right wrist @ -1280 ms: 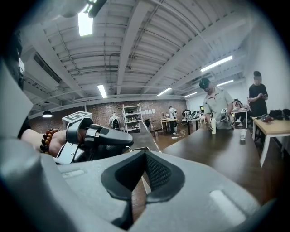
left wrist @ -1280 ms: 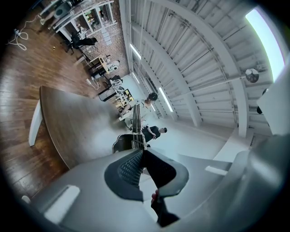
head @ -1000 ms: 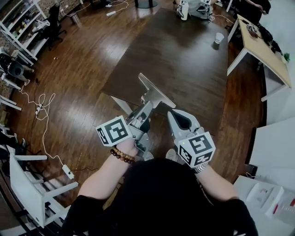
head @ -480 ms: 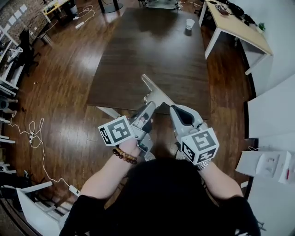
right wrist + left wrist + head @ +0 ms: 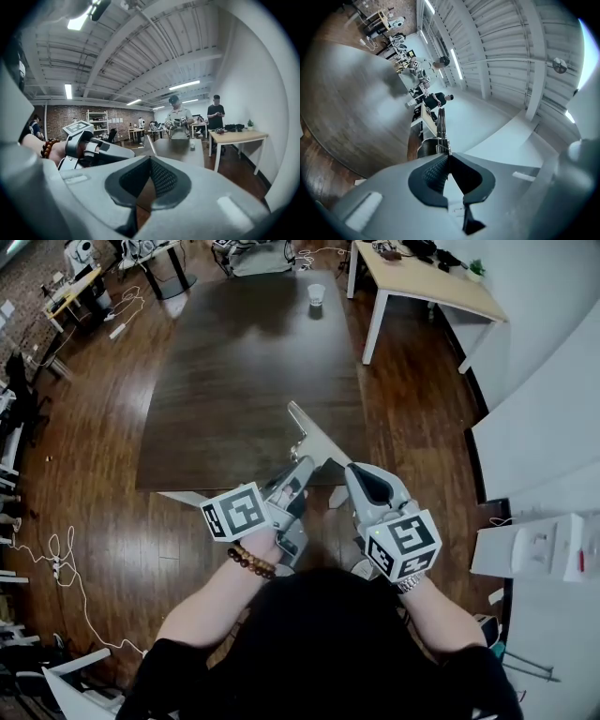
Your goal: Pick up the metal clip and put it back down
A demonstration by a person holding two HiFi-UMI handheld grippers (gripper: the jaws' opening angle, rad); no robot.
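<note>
Two claws at centre frame: the left claw is clamped on one end of the metal clip, held aloft at the near edge of the dark surface; the right claw, closed, holds nothing. So thin a bite could let the clip slip to the floor.

Dark brown wooden table on plank floor. One white cup stands upright on it at the far edge, near the far right corner.
</note>
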